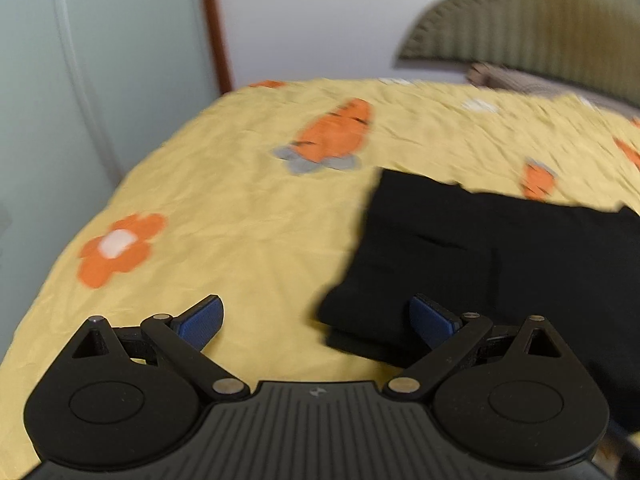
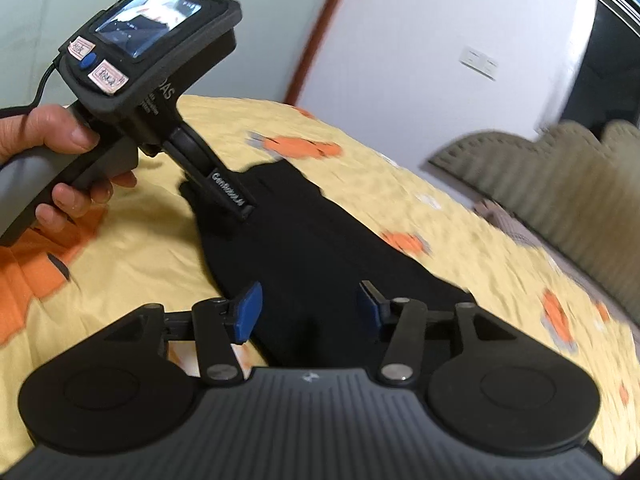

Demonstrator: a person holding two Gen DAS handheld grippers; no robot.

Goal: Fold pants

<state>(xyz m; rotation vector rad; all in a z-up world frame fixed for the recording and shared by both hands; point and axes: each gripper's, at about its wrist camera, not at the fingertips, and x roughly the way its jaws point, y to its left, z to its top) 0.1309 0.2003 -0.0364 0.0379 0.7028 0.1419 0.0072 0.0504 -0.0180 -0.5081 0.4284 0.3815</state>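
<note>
1. Pants (image 1: 500,256): black, lying flat on the bed (image 1: 240,208), on its yellow sheet with orange carrot and flower prints. The left wrist view shows a compact block with straight edges and a second layer peeking out under the near corner, so at least one fold looks done.
2. Judgement: task is well along, possibly near its end; whether another fold remains cannot be settled here.
3. Left gripper (image 1: 316,320): jaws spread wide, holding nothing, right pad over the near corner of the pants.
4. Right gripper (image 2: 308,308): jaws apart, empty, over the cloth.
5. Hidden or unclear: the near end of the pants is cut off behind both gripper bodies; black cloth swallows seams and creases; motion blur softens the headboard (image 1: 540,20) and prints. Contact between pads and cloth cannot be told.
</note>
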